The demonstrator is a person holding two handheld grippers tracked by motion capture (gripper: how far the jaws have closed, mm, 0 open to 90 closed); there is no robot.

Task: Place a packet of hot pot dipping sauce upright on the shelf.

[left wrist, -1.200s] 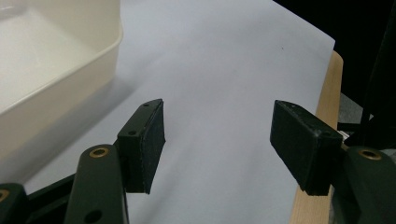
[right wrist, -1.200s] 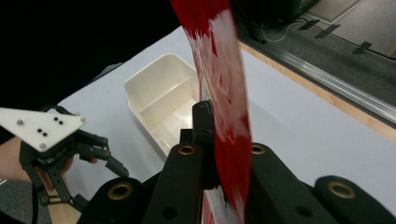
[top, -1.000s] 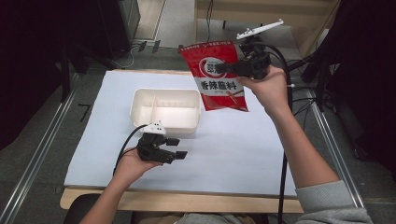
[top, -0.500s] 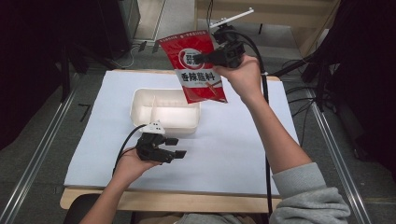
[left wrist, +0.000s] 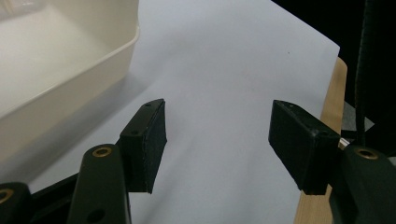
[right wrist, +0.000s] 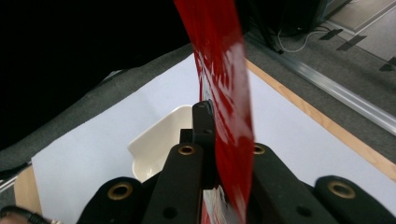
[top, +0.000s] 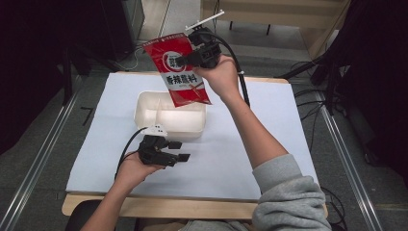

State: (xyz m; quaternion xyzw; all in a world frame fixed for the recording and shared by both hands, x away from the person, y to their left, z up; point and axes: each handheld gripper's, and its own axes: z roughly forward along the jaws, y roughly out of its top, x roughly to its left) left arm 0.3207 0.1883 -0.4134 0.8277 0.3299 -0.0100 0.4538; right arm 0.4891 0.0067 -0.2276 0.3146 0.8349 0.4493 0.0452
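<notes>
A red snack bag (top: 179, 70) with white print hangs in the air above the white tub (top: 144, 113), pinched near its upper edge by my right gripper (top: 185, 60), which is shut on it. In the right gripper view the red bag (right wrist: 224, 84) runs edge-on between the black jaws, with the white tub (right wrist: 156, 144) below and beyond. My left gripper (top: 179, 150) rests low on the white sheet just in front of the tub, jaws open and empty. The left gripper view shows its two fingers (left wrist: 149, 140) wide apart over bare sheet, the tub wall (left wrist: 70, 88) at the left.
A white sheet (top: 269, 144) covers the wooden table (top: 192, 209). Metal rails (top: 346, 159) run along both sides on the grey floor. Black cables (top: 240, 77) trail from the right gripper. Dark furniture stands beyond the far edge.
My right hand has carried the red bag leftward, from beside the tub's right end to over it. The left hand and its gripper have stayed put.
</notes>
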